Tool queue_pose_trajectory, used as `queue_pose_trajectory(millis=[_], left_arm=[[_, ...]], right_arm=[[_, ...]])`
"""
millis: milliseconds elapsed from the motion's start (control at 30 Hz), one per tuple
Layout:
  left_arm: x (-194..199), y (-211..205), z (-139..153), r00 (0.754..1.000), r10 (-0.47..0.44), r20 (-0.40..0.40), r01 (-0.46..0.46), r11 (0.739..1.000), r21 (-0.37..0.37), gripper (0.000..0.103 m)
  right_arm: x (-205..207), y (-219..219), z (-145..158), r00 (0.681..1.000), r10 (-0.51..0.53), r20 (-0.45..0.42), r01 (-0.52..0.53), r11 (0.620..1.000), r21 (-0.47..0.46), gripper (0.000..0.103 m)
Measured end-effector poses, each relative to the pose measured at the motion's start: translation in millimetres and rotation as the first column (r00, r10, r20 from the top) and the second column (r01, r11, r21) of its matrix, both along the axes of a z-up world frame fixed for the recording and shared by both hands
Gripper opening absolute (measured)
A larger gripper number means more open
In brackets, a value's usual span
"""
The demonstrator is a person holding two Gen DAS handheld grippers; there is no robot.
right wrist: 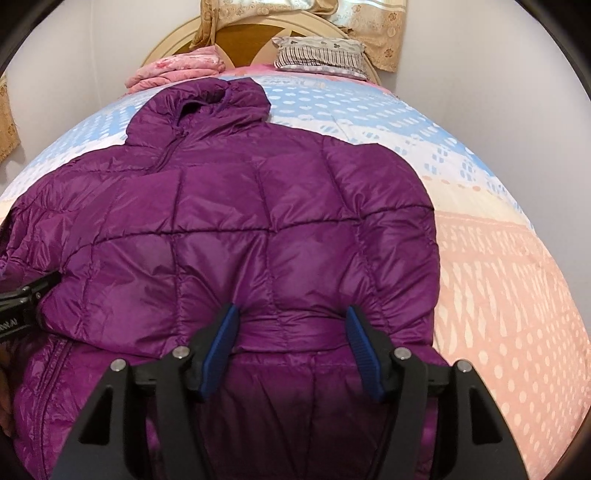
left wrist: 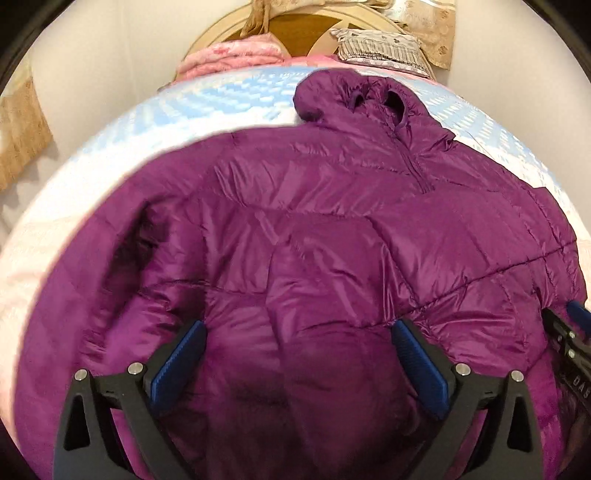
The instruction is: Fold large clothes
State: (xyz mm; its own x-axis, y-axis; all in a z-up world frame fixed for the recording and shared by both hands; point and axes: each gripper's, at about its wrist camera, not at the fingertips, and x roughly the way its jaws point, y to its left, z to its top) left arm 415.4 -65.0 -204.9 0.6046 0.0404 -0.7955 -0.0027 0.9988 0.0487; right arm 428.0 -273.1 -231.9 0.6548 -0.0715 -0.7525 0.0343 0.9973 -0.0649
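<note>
A purple quilted hooded jacket (left wrist: 332, 221) lies spread on the bed, hood (left wrist: 351, 99) toward the headboard. My left gripper (left wrist: 299, 326) hovers over its lower part with jaws wide apart; puffy fabric bulges between the blue pads (left wrist: 177, 369) but is not pinched. In the right wrist view the jacket (right wrist: 221, 206) has a sleeve folded across its body. The sleeve's cuff (right wrist: 291, 332) lies between the pads of my right gripper (right wrist: 291, 309), which stands open. The other tool shows at each frame's edge: right gripper (left wrist: 569, 332), left gripper (right wrist: 22, 299).
The bed cover (right wrist: 498, 277) is patterned blue, white and pink. A striped pillow (right wrist: 317, 53) and a folded pink blanket (right wrist: 173, 70) lie by the round wooden headboard (right wrist: 251, 40). Beige curtains (right wrist: 373, 29) hang behind, with white walls on both sides.
</note>
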Motion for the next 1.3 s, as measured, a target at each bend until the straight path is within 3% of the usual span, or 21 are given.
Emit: queue_pose_trajectory(millis=[33, 133, 200, 300, 433, 500, 700, 833, 867, 900, 933, 967, 1000, 1100, 1200, 1300], left_arm=[[-8, 3, 11, 1.0, 0.006, 0.02, -0.007, 1.0, 0.024, 0.101], [-42, 24, 54, 0.993, -0.016, 0.114, 0.018, 1.0, -0.017, 0.101], [-66, 48, 74, 0.987, -0.01, 0.161, 0.011, 1.0, -0.002, 0.101], [-106, 102, 85, 0.976, 0.074, 0.207, -0.083, 0.996, 0.039, 0.101], [-158, 180, 68, 0.947, 0.25, 0.203, -0.273, 0.958, 0.093, 0.101], [-182, 214, 51, 0.927, 0.335, 0.166, -0.353, 0.932, 0.088, 0.101], [-226, 271, -1, 0.878, 0.479, 0.016, -0.479, 0.878, 0.005, 0.101], [-224, 280, -17, 0.882, 0.471, -0.012, -0.468, 0.875, -0.126, 0.099], [-223, 279, -17, 0.889, 0.457, -0.004, -0.453, 0.879, -0.148, 0.074], [-222, 277, -15, 0.905, 0.426, 0.006, -0.417, 0.888, -0.195, 0.06], [-221, 274, -11, 0.908, 0.419, 0.012, -0.409, 0.893, -0.191, 0.049], [-219, 271, -6, 0.913, 0.406, 0.021, -0.398, 0.902, -0.166, 0.023], [-218, 268, 2, 0.925, 0.377, 0.039, -0.368, 0.919, -0.145, 0.011], [-216, 271, 34, 0.92, 0.375, 0.118, -0.363, 0.926, -0.106, 0.009], [-202, 259, 76, 0.908, 0.343, 0.24, -0.354, 0.935, 0.003, 0.008], [-171, 234, 110, 0.902, 0.272, 0.334, -0.31, 0.949, 0.064, 0.008]], right_arm=[[-2, -4, 4, 1.0, 0.007, -0.008, -0.006, 1.0, 0.021, 0.07], [-20, -13, 20, 1.0, 0.002, 0.018, -0.003, 0.999, 0.053, 0.072], [-39, -15, 29, 0.999, 0.017, 0.041, -0.019, 0.998, 0.052, 0.082], [-74, -11, 34, 0.997, 0.058, 0.055, -0.06, 0.998, 0.029, 0.086], [-109, 1, 31, 0.99, 0.108, 0.091, -0.105, 0.994, -0.031, 0.091], [-119, 7, 28, 0.987, 0.124, 0.099, -0.119, 0.992, -0.047, 0.091], [-137, 17, 32, 0.98, 0.156, 0.122, -0.154, 0.988, -0.033, 0.091], [-145, 22, 41, 0.974, 0.17, 0.15, -0.169, 0.985, -0.023, 0.091], [-147, 23, 42, 0.973, 0.172, 0.156, -0.171, 0.985, -0.02, 0.091], [-148, 23, 44, 0.972, 0.171, 0.163, -0.171, 0.985, -0.015, 0.091], [-148, 22, 45, 0.971, 0.165, 0.172, -0.167, 0.986, -0.006, 0.091], [-148, 20, 46, 0.972, 0.159, 0.176, -0.162, 0.987, 0.001, 0.091], [-147, 16, 47, 0.972, 0.146, 0.182, -0.151, 0.988, 0.014, 0.091], [-145, 5, 50, 0.975, 0.107, 0.194, -0.117, 0.992, 0.042, 0.091], [-141, -9, 52, 0.977, 0.075, 0.2, -0.087, 0.995, 0.052, 0.091], [-133, -23, 52, 0.983, 0.015, 0.182, -0.013, 1.0, -0.013, 0.091]])
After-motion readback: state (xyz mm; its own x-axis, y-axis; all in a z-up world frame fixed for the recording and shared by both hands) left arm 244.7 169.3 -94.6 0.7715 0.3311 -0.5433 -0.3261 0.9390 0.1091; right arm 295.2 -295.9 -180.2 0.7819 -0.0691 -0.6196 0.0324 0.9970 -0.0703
